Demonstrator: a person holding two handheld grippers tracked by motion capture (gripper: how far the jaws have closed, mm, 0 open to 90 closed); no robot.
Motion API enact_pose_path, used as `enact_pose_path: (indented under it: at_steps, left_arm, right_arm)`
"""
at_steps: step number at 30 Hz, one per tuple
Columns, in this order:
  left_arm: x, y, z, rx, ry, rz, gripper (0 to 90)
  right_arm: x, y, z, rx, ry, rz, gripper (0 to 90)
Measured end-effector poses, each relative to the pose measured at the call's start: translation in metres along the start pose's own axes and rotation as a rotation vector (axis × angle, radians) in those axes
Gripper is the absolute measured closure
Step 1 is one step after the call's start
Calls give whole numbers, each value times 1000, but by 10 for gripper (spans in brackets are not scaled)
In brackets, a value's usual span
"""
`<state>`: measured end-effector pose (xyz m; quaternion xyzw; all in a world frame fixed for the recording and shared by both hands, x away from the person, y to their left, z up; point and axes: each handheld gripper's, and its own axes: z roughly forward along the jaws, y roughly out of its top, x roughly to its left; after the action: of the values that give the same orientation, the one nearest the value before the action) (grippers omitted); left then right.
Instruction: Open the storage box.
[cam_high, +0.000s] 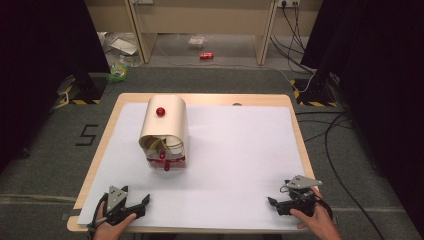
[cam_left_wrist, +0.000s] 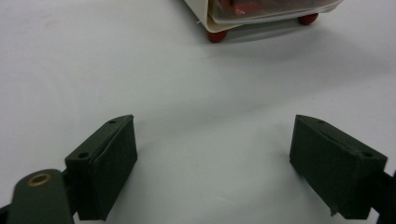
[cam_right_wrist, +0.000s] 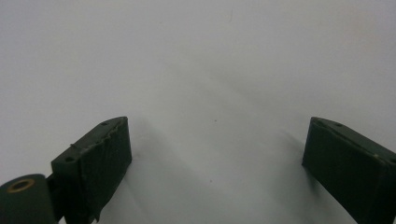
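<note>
So our left gripper (cam_high: 142, 204) is parked at the near left corner of the table, jaws spread wide apart with nothing but bare white sheet between them, and in the left gripper view (cam_left_wrist: 215, 163) we're looking straight along those two black pads at the bottom edge of the box. Our right gripper (cam_high: 274, 204) sits at the near right corner, pointing inward across the sheet, and its own view (cam_right_wrist: 217, 163) shows the same deal: jaws wide apart, only plain white surface in the gap. Both are resting low on the big white paper sheet (cam_high: 240, 150) that covers most of the light wooden tabletop (cam_high: 107, 125). The thing nearest to us is the cream box with a rounded roll-top lid and a red knob (cam_high: 164, 127). It stands on the left half of the sheet, well apart from both grippers, closer to the left one. Its clear front faces us and we can see red and pale stuff inside, too small to make out. In the left gripper view it stands on little round red feet (cam_left_wrist: 217, 35). Past the table there's grey carpet (cam_high: 225, 80) with black cables (cam_high: 330, 130) trailing off to the right.
</note>
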<state>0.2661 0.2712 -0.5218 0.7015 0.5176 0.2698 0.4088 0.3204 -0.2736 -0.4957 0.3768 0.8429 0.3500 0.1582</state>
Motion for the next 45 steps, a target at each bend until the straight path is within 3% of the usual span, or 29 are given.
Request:
enact_pose_path:
  at_steps: [20, 22, 27, 32, 45]
  left_arm:
    - [-4, 1, -2, 1, 21, -2, 164]
    - [-7, 2, -4, -10, 3, -12, 173]
    - [-13, 5, -5, -31, 4, -1, 185]
    - [-14, 6, -7, -42, 11, -15, 239]
    - [-35, 14, -3, -74, 15, -14, 357]
  right_arm:
    - [0, 0, 0, -1, -2, -3, 83]
    - [0, 0, 0, -1, -2, -4, 83]
    - [0, 0, 0, -1, -3, -4, 83]
    - [0, 0, 0, 0, -2, -3, 83]
    - [0, 0, 0, 0, -2, -4, 83]
